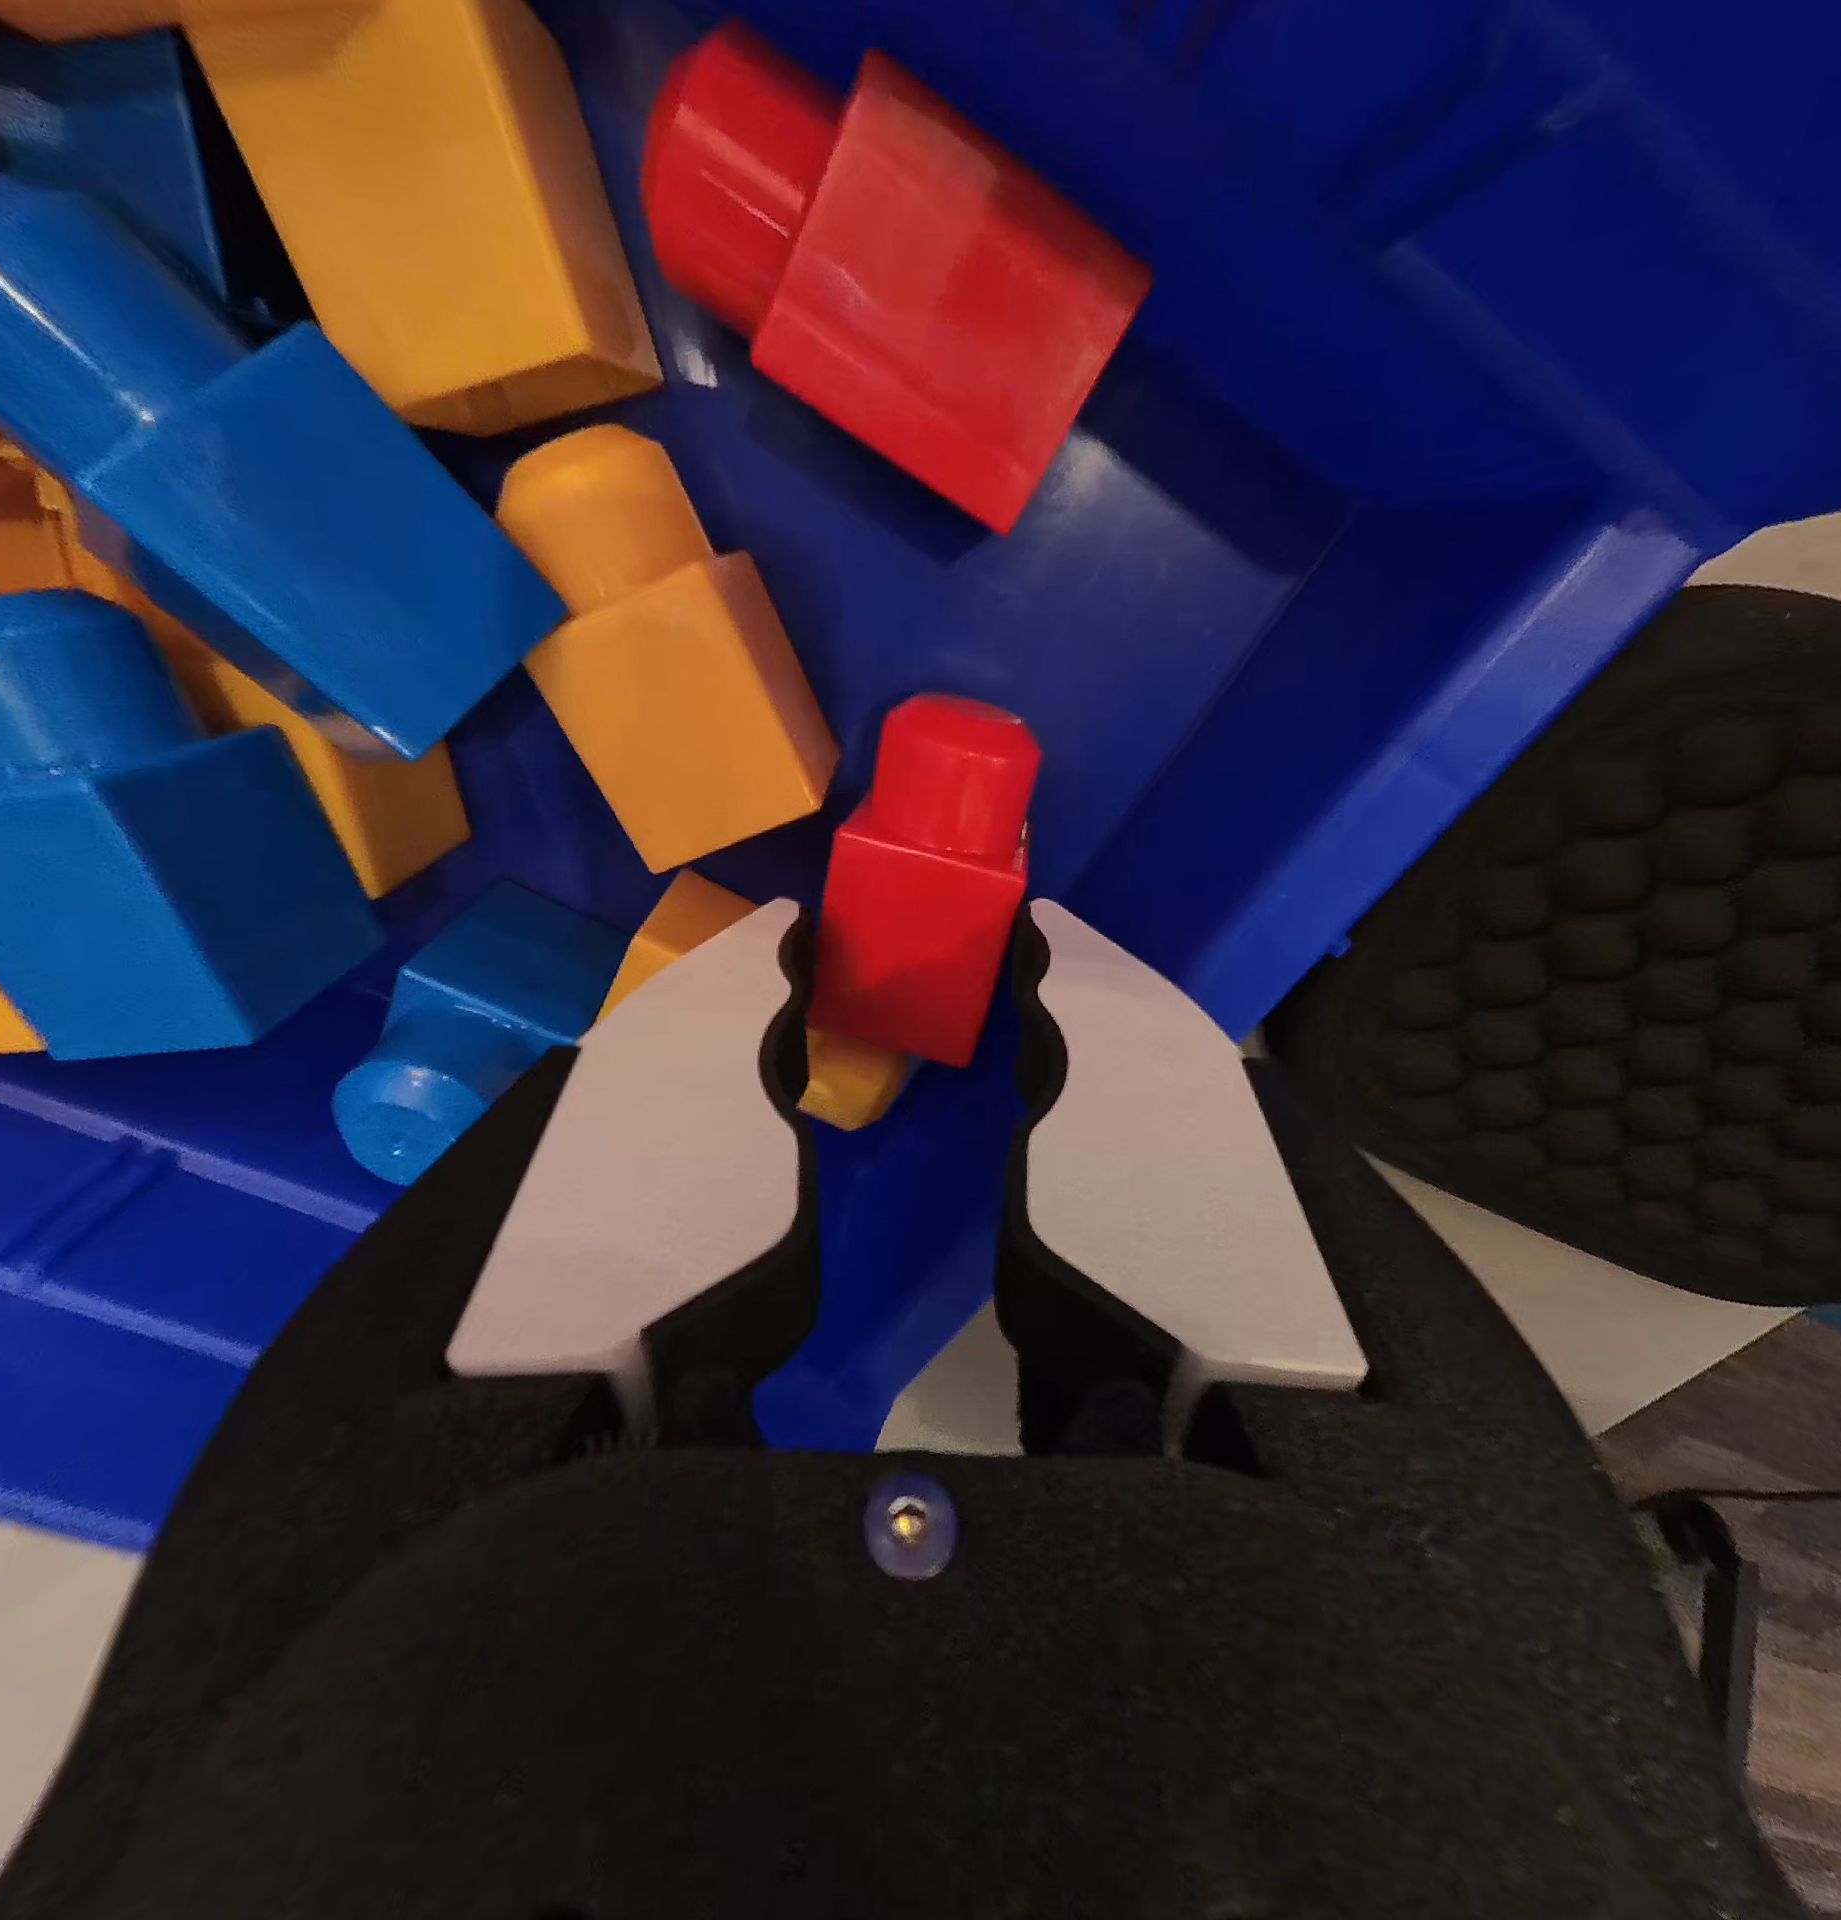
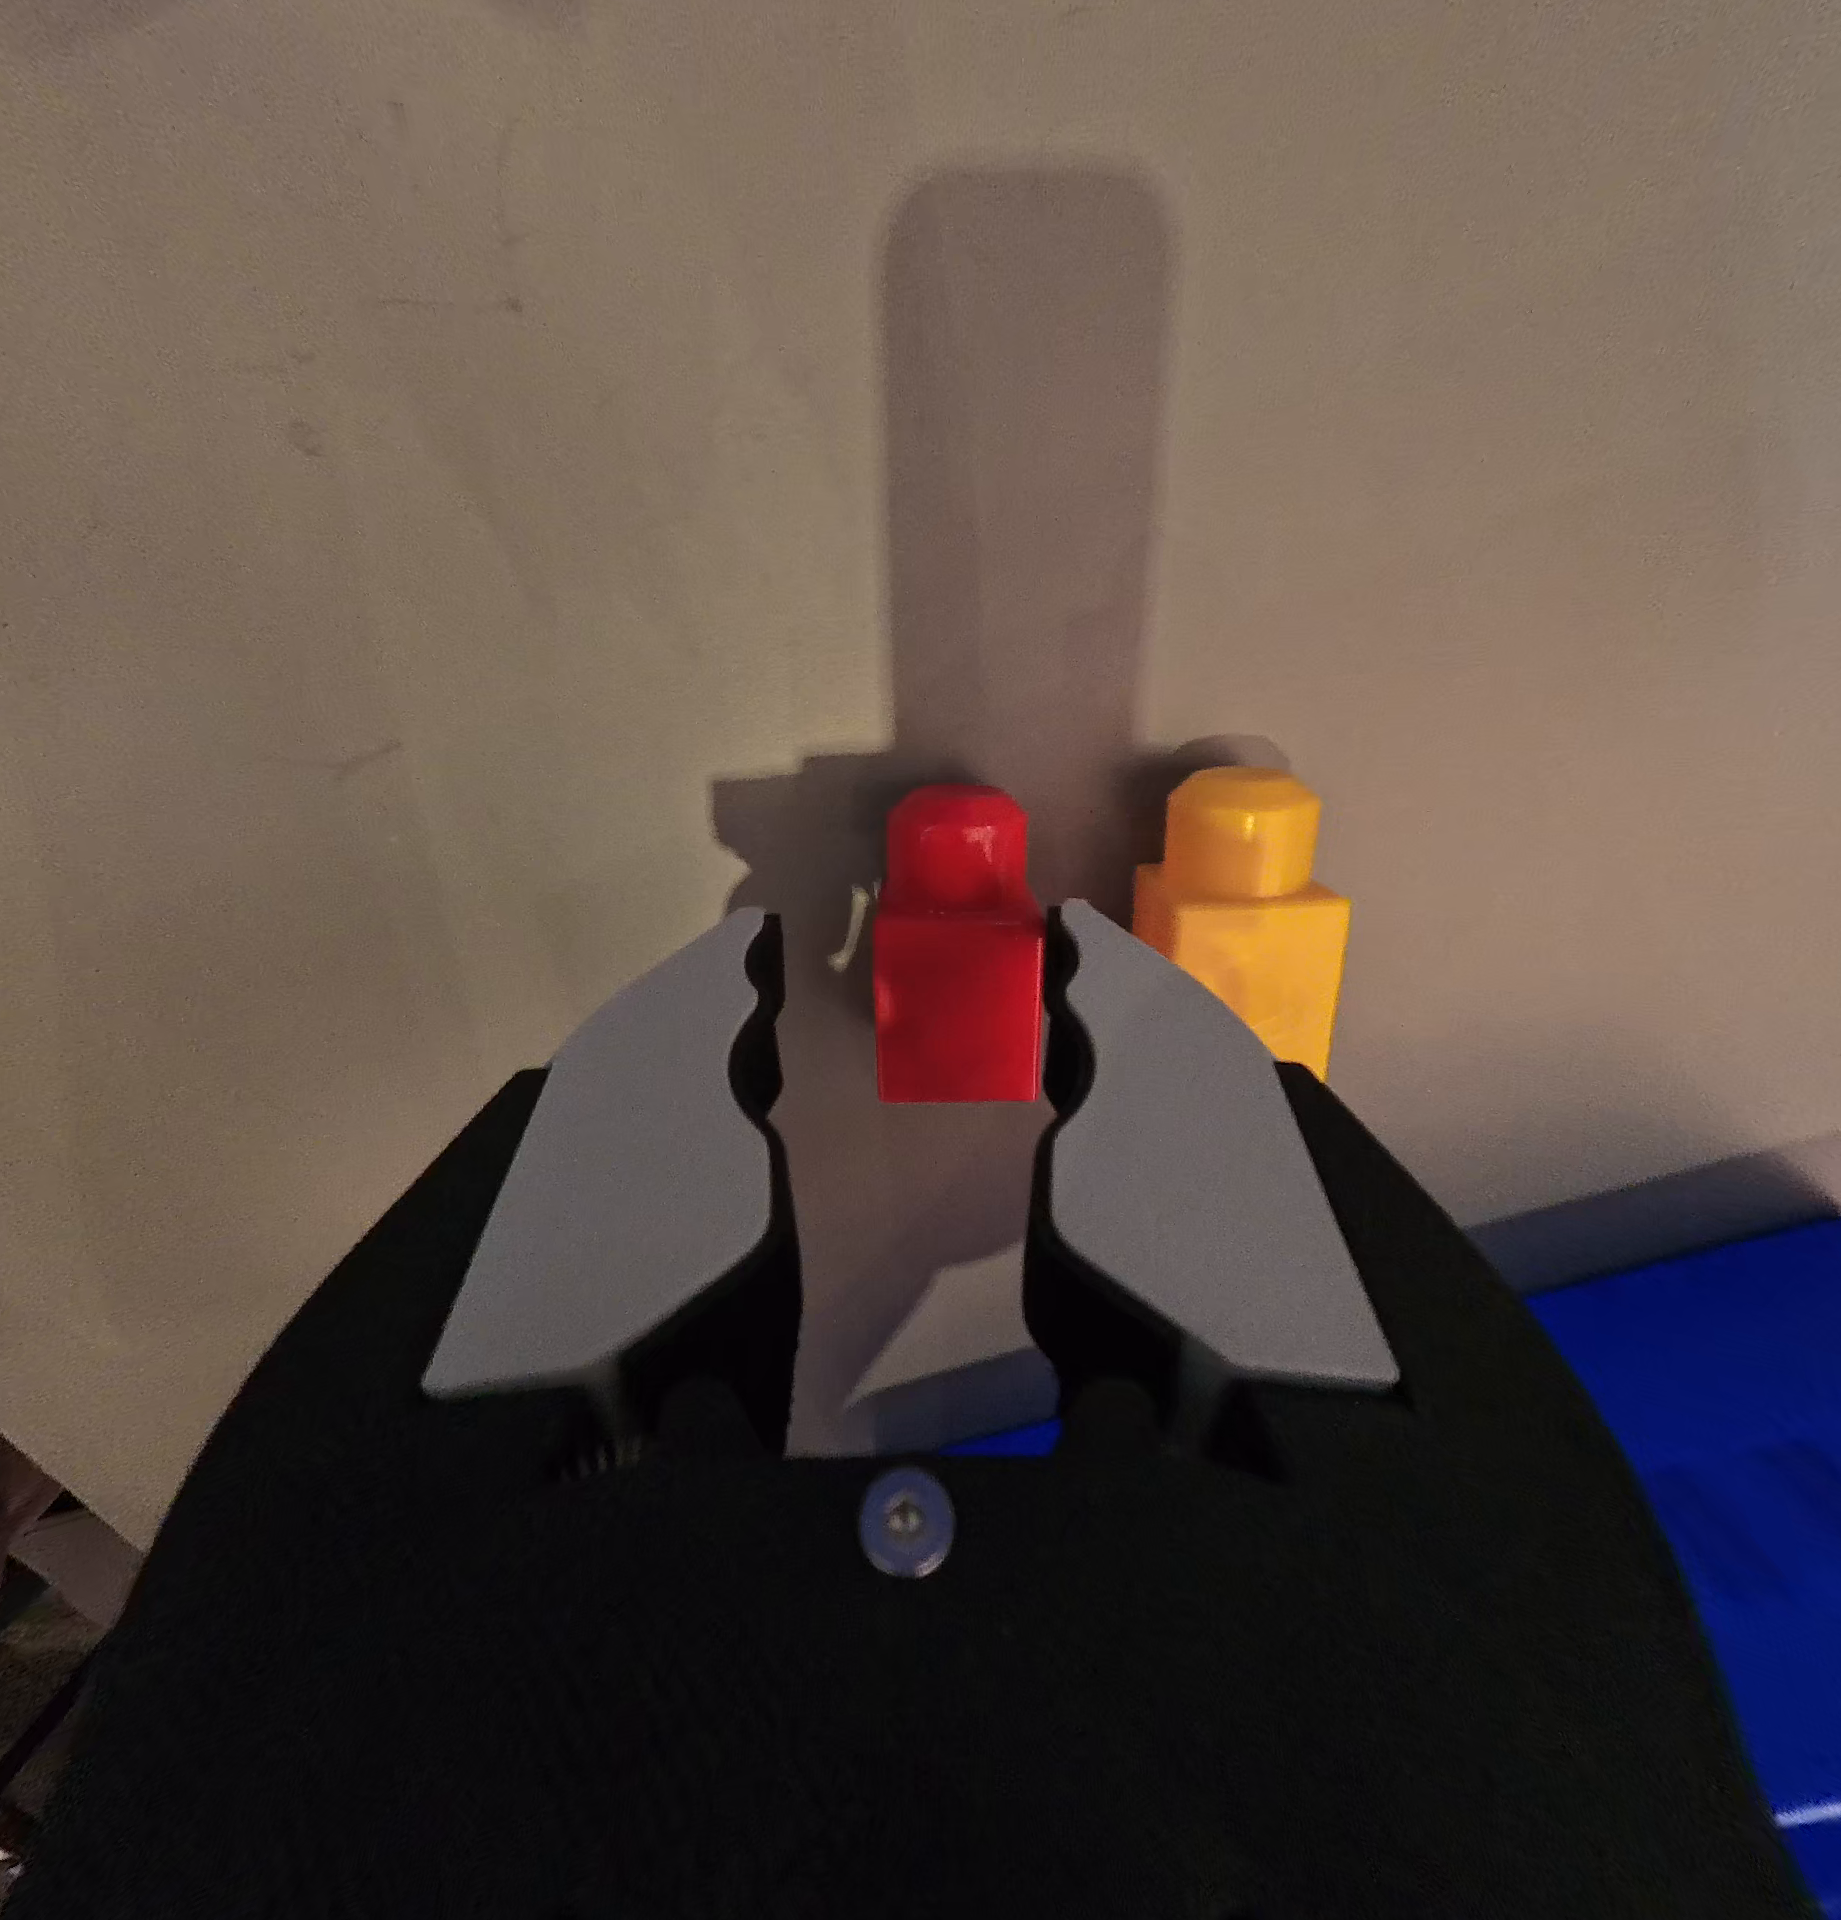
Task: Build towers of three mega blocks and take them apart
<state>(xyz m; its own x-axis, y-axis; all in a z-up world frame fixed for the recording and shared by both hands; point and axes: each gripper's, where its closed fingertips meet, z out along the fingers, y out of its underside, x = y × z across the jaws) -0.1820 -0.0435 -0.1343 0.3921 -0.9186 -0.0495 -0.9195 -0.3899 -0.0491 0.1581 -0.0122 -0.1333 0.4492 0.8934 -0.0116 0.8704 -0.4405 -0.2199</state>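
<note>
The left gripper [image 1: 911, 914] clamped a red block [image 1: 921, 894] over the blue bin [image 1: 1363, 790], with loose yellow, blue and red blocks beyond. The right gripper [image 2: 911, 925] stood open around a second red block [image 2: 957, 987] on the table [image 2: 376, 623]: its right pad touched it, its left pad stood clear. A yellow block [image 2: 1248, 925] stood just beside.

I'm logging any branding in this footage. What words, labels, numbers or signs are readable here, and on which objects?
No readable text in either view.
Red, yellow and light-blue plastic blocks in the dark-blue plastic bin: plain faces, no marks.
Upright red plastic block and upright yellow plastic block on the beige tabletop: plain.
Small pale squiggle beside the upright red block: too small and blurred to tell whether it is writing.
</note>
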